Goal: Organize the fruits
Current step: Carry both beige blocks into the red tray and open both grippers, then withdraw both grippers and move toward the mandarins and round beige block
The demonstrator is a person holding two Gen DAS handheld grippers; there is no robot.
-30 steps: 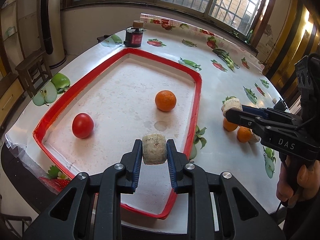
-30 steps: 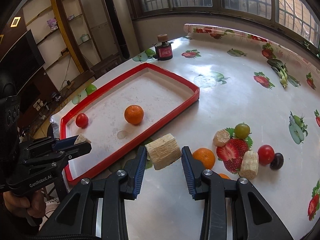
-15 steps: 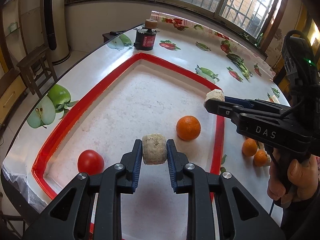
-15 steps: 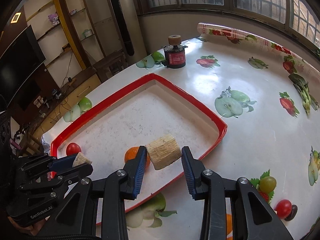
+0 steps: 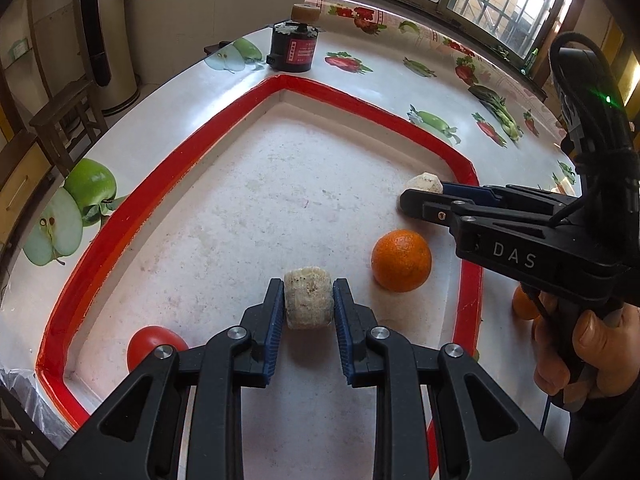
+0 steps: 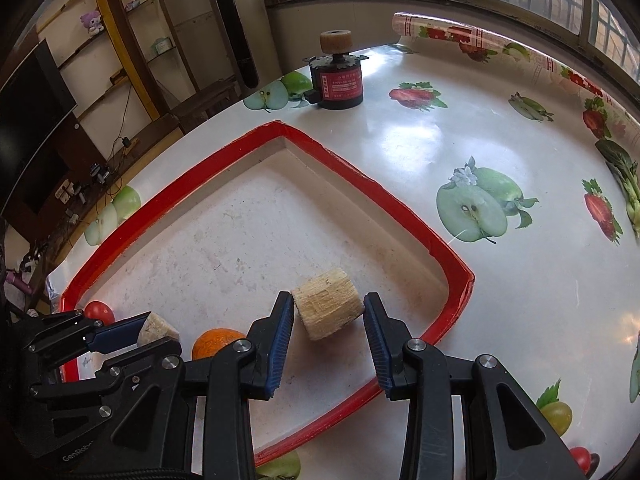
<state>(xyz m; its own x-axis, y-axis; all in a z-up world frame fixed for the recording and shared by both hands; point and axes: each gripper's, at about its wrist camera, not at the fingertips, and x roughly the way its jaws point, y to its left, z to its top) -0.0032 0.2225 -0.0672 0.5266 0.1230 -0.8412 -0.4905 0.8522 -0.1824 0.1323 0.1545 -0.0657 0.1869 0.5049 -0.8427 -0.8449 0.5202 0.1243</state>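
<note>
My left gripper [image 5: 308, 310] is shut on a pale cylindrical fruit chunk [image 5: 308, 302], held over the white floor of the red-rimmed tray [image 5: 100, 248]. An orange [image 5: 401, 261] lies in the tray to its right and a red tomato [image 5: 154, 346] at its near left corner. My right gripper [image 6: 327, 312] is shut on a bigger, ribbed pale chunk [image 6: 326, 304], tilted, above the tray [image 6: 400, 208] near its right corner. In the left wrist view the right gripper [image 5: 420, 196] reaches in from the right. The left gripper [image 6: 148, 328], orange [image 6: 214, 342] and tomato [image 6: 99, 311] show at lower left.
A black and red can-like device [image 6: 340, 80] stands beyond the tray's far corner. More oranges [image 5: 524, 304] lie on the fruit-print tablecloth right of the tray, with a green grape [image 6: 556, 418] and a small tomato [image 6: 580, 458]. A person's hand [image 5: 580, 344] grips the right tool.
Both grippers have moved forward and down over the tray, each still carrying its chunk. The right gripper has come from outside the tray's rim to above its floor.
</note>
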